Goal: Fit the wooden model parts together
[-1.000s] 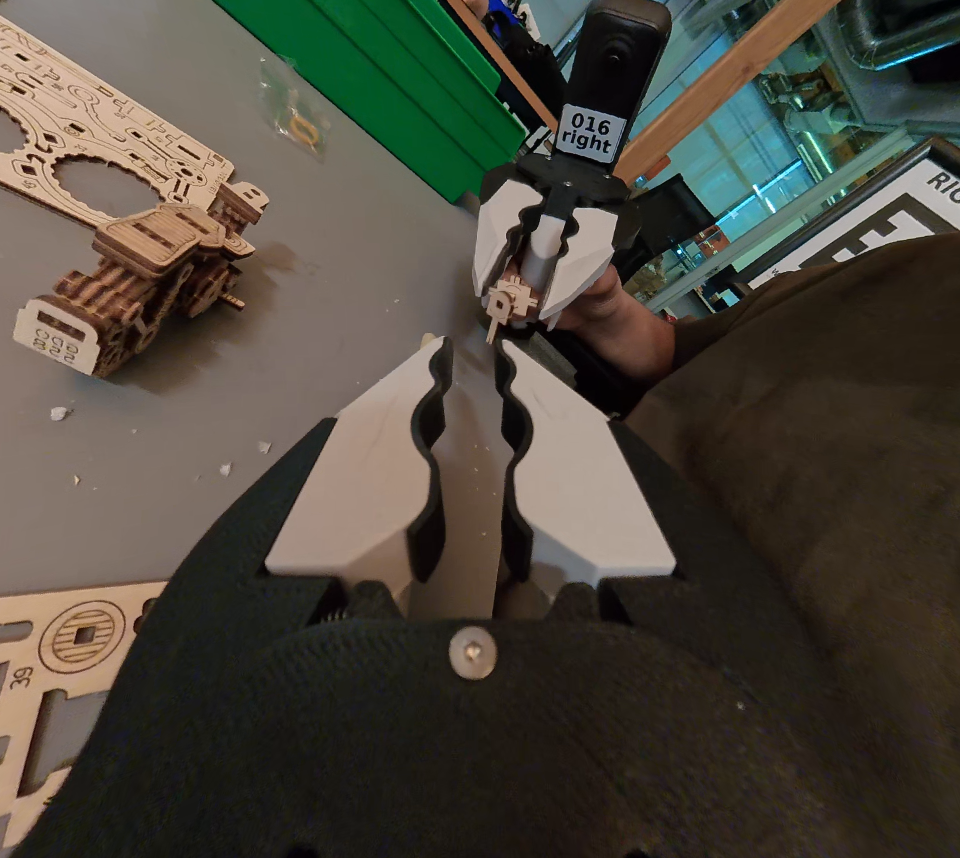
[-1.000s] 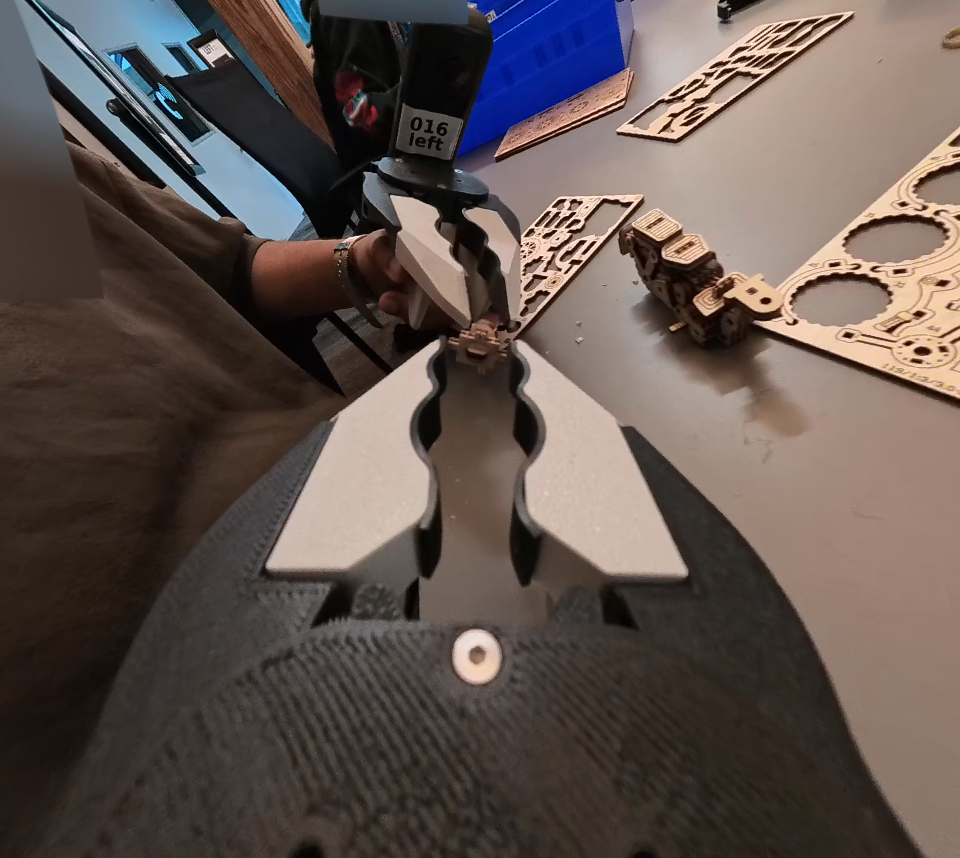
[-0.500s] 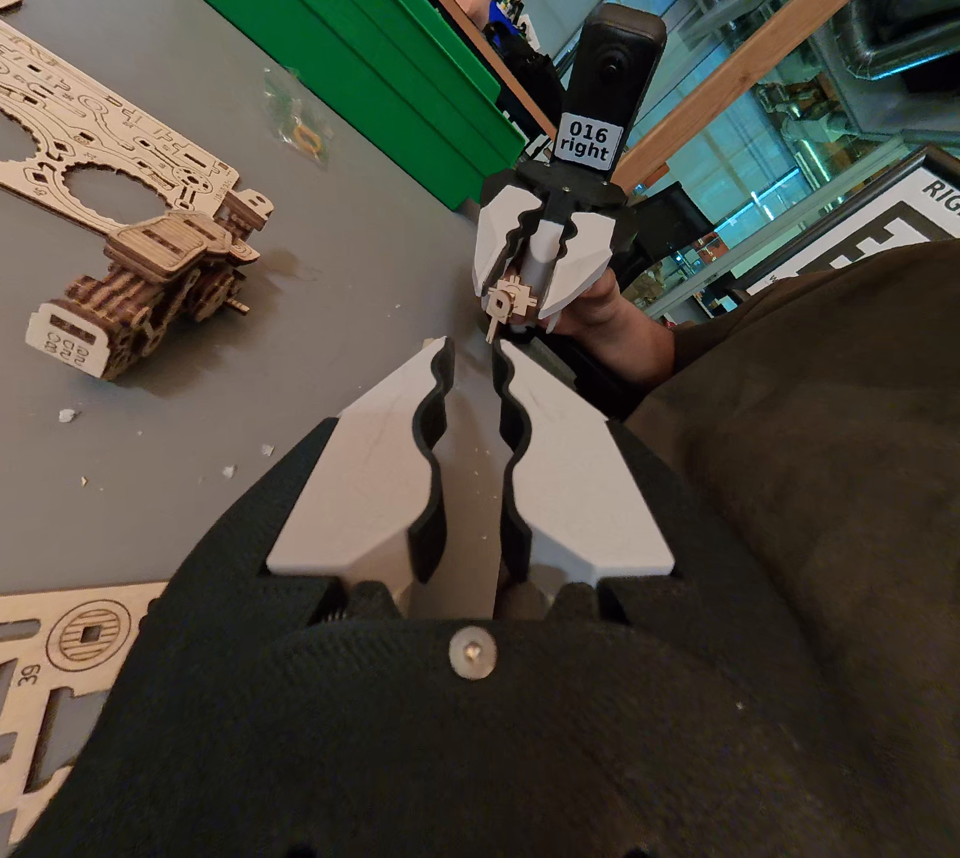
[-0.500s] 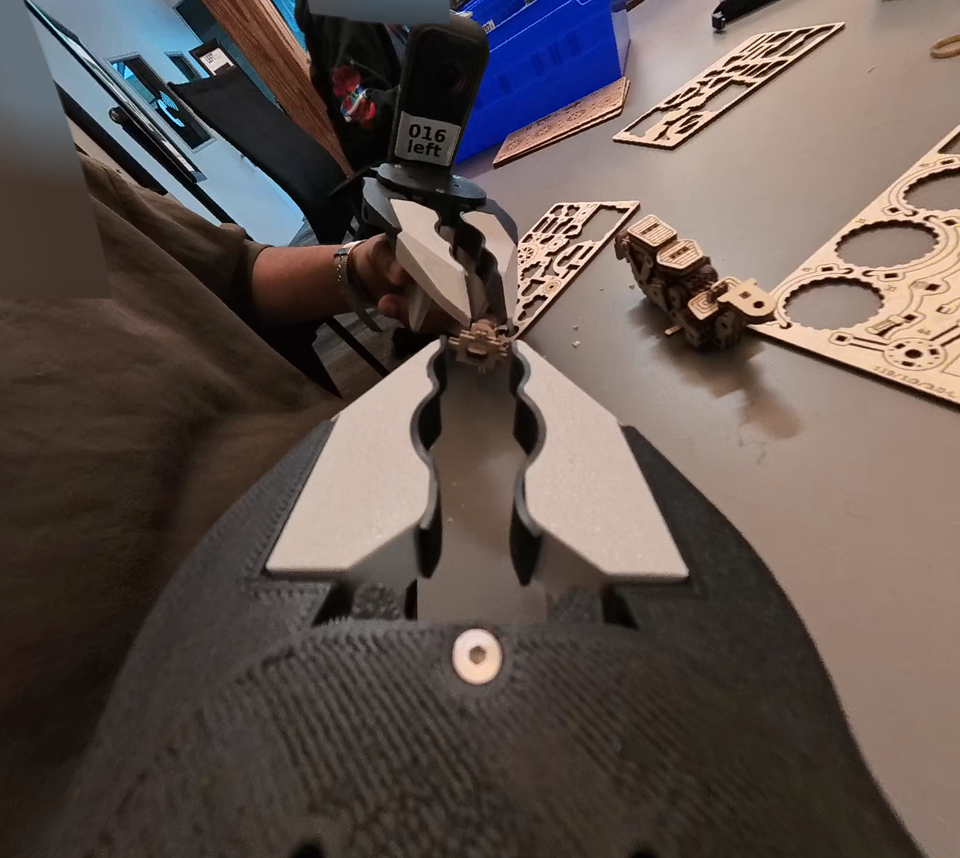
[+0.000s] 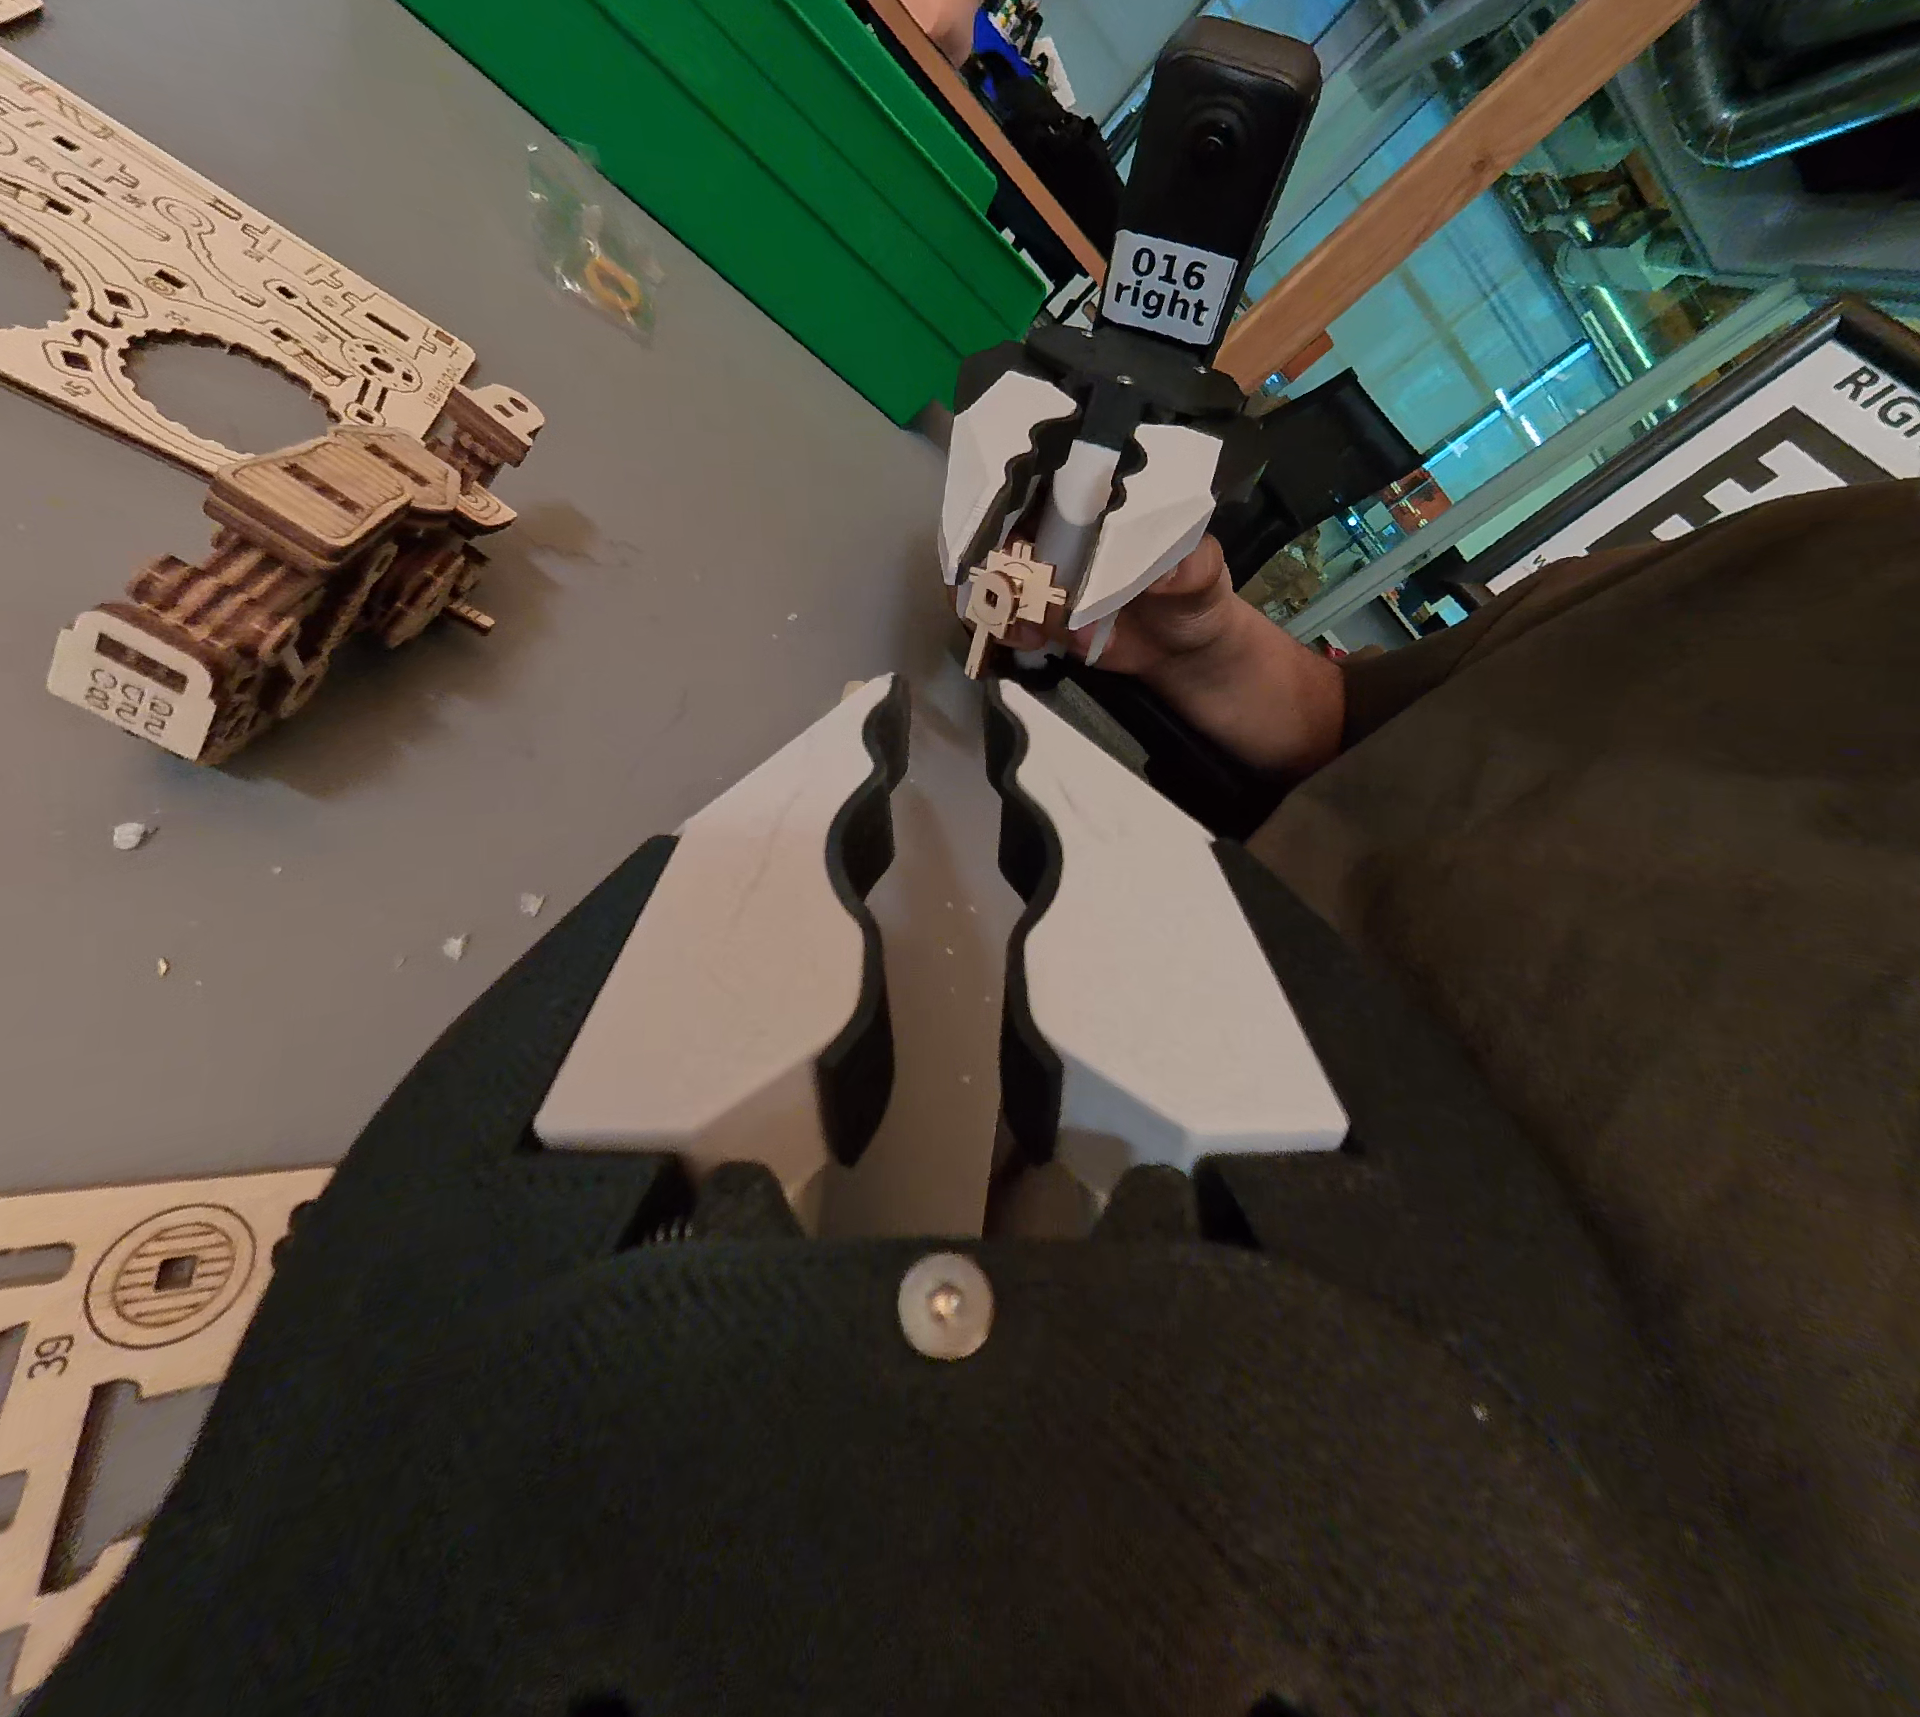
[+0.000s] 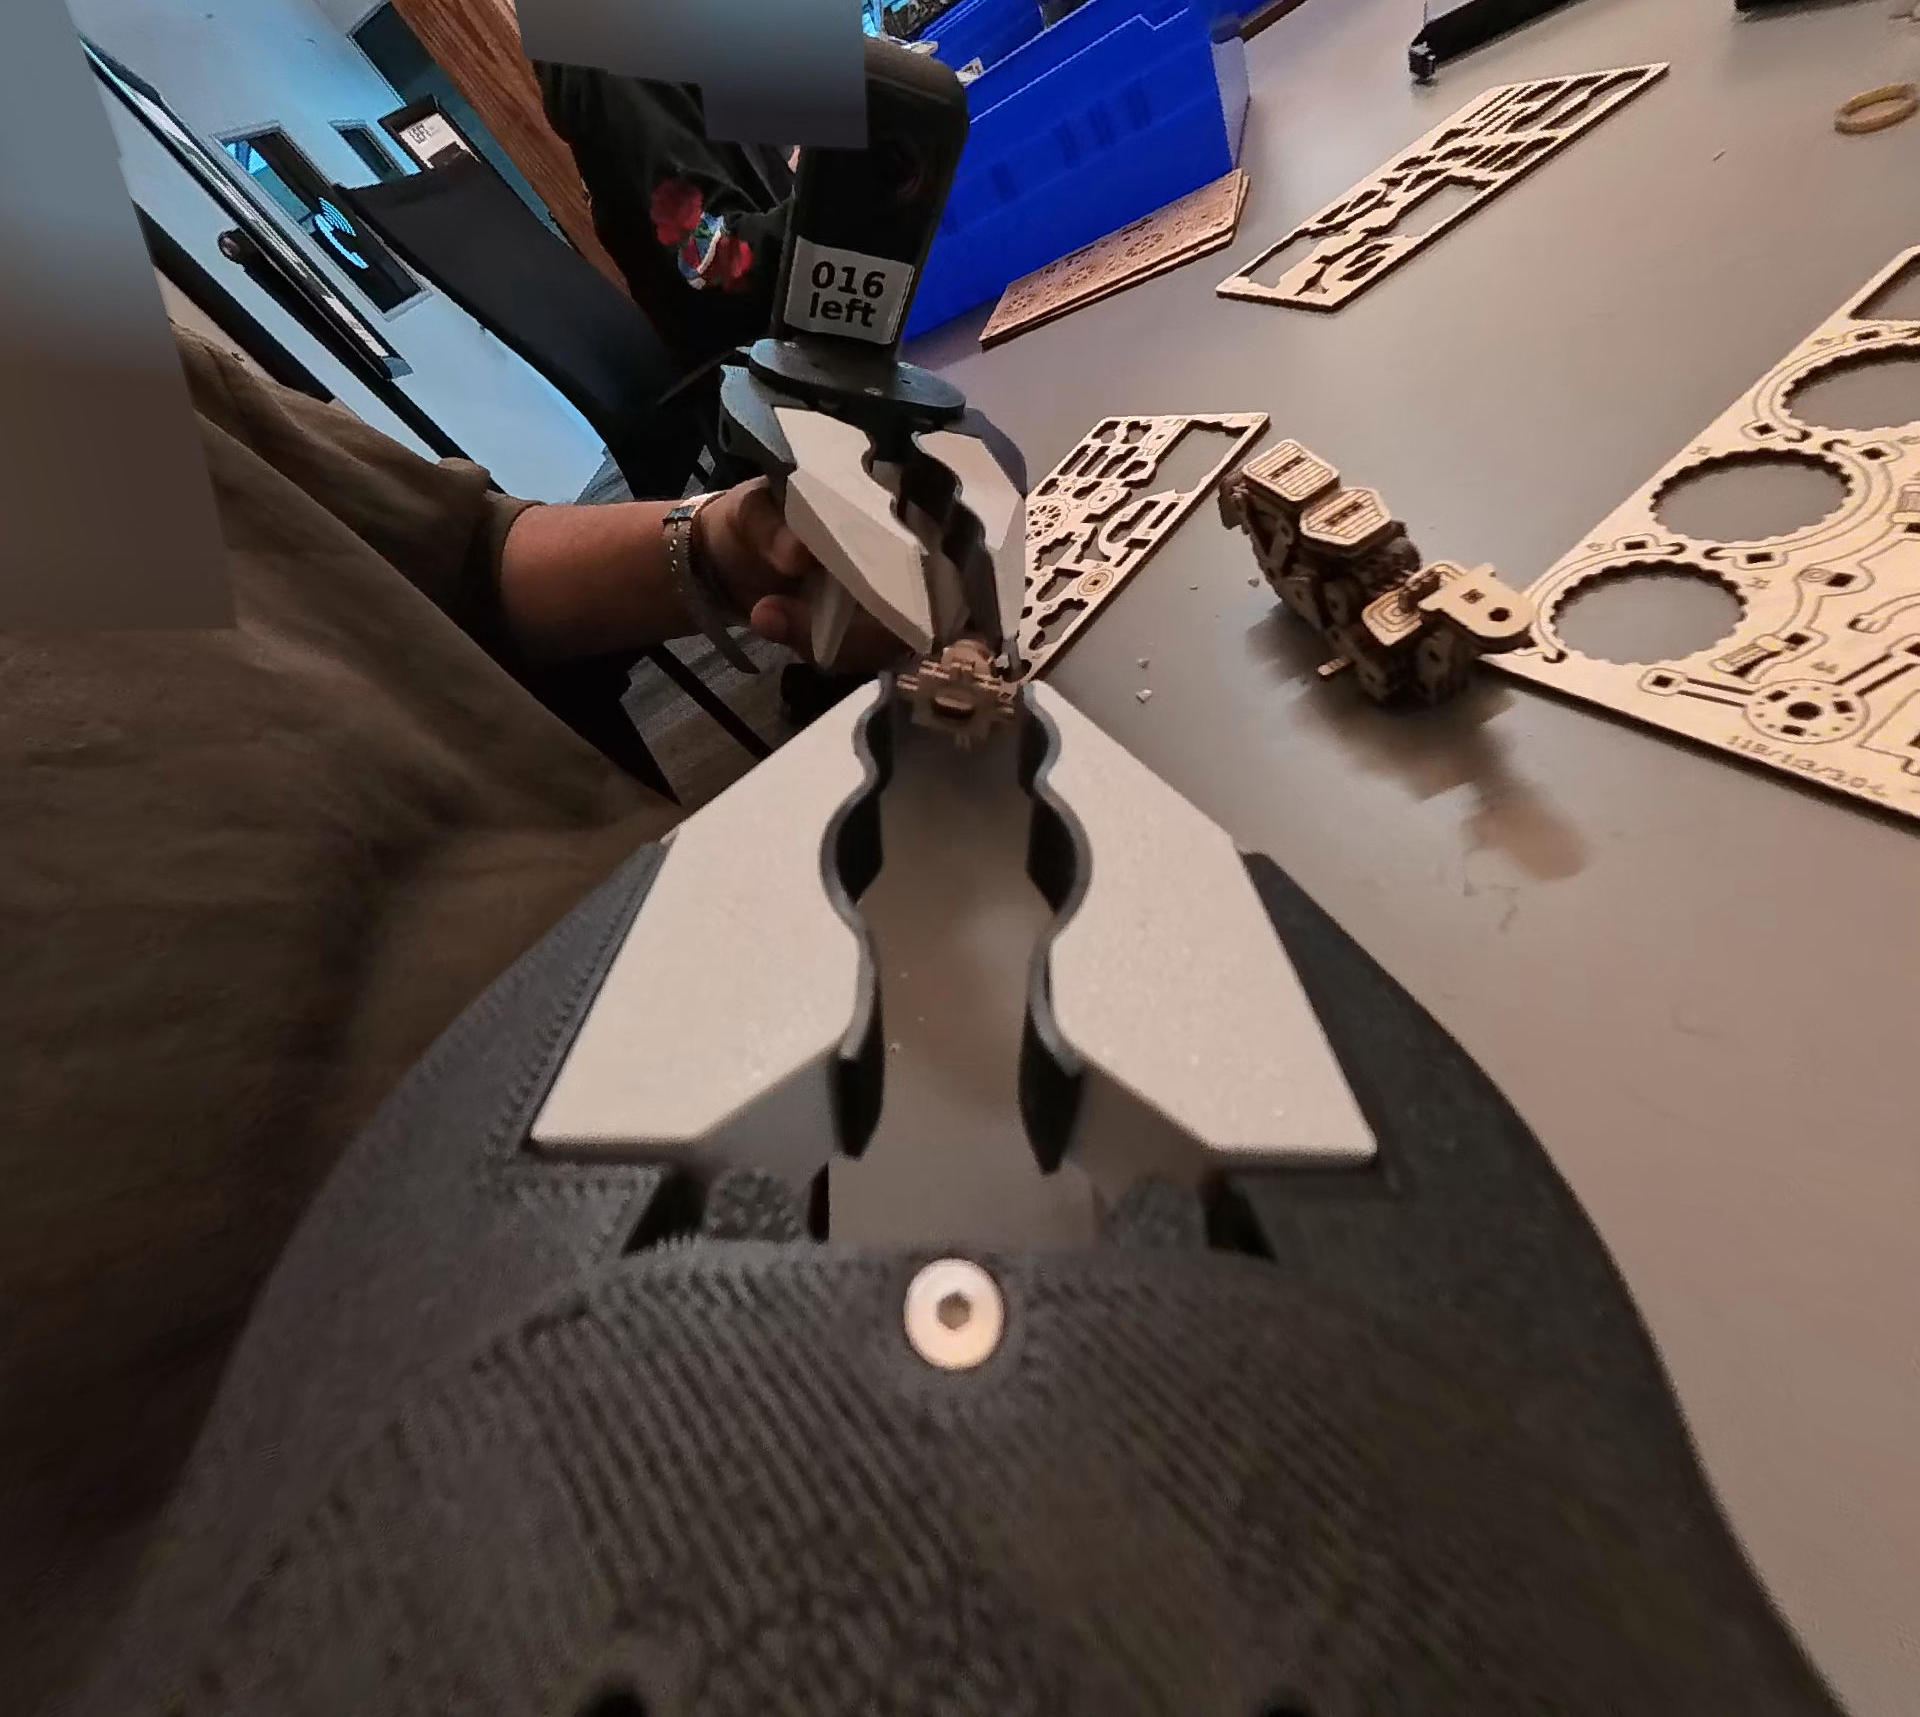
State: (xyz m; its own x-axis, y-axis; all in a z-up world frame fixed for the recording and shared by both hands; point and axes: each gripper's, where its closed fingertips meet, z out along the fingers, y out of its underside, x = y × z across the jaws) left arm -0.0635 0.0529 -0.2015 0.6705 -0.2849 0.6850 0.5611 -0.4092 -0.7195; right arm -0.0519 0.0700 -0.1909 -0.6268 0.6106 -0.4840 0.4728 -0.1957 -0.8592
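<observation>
Right gripper, mine, is clenched on a small toothed wooden part pinched at the very fingertips, off the grey table. Left gripper, also mine, has its jaws parted by a narrow gap with nothing between them, tips just beside the part; a thin wooden pin hangs from the part toward them. Writing: each gripper's camera mast carries a white printed label. The half-built wooden model has engraved characters on its pale end plate, seen from the left wrist only. A cut-out plywood sheet at the lower left bears an engraved number. The left wrist view alone shows a green bin and a small clear bag. The right wrist view alone shows a blue bin, a stack of brown sheets and a large sheet with round holes, which the model touches.
</observation>
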